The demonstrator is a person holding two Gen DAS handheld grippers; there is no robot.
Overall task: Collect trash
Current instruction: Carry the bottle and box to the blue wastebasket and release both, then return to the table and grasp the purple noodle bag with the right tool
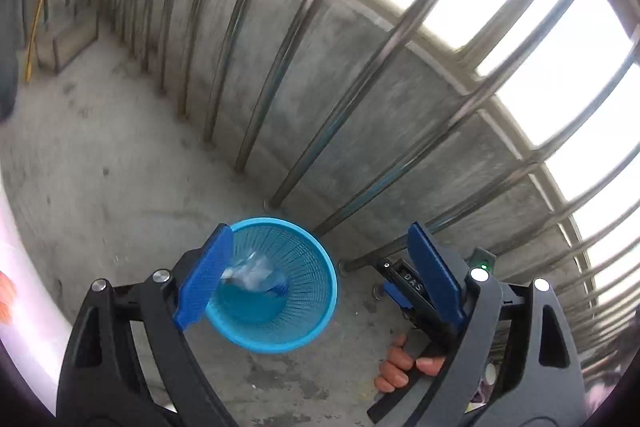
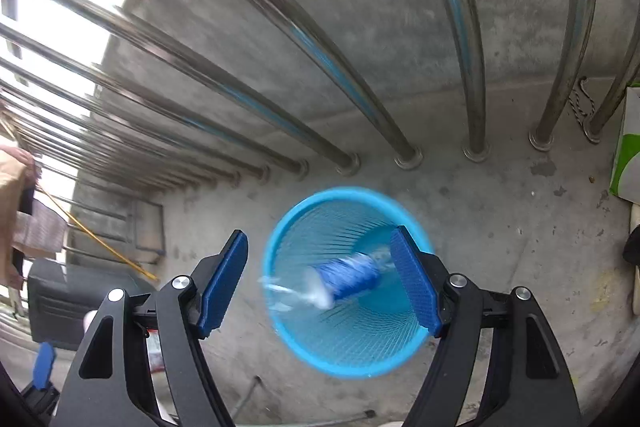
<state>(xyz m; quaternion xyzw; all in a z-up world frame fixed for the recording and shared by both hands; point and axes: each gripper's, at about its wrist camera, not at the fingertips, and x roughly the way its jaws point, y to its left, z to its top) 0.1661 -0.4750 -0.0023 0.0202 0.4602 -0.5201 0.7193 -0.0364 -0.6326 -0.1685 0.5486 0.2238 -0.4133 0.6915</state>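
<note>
So there's a round blue bin [image 2: 346, 281] with slatted mesh sides standing on the concrete floor [image 1: 120, 187], right next to the feet of a row of steel railing bars [image 2: 476, 67] and the low concrete wall [image 1: 360, 75] behind them. Inside the bin is a clear plastic bottle [image 2: 344, 281] with a blue label. It's pretty blurred in both views, so I can't tell if it's lying on the bottom or still in the air. In the left view the same bottle [image 1: 256, 273] shows as a pale smear over the bin's [image 1: 324, 311] blue bottom.

Left tool [image 1: 320, 273] is spread wide, nothing between its blue pads, and it sits above the bin, slightly toward the railing side. Right tool [image 2: 322, 279] is spread open too, with its right pad over the bin's mouth and its left pad over bare floor. The bottle shows in the gap between them but neither pad presses on it.

The left view also catches the right tool lower down beside the bin, with a hand [image 1: 400, 367] wrapped around its handle. Off by the far corner of the floor there's a yellow stick [image 2: 100, 241] leaning, and a white and green bag [image 2: 626, 147] at the right edge.
</note>
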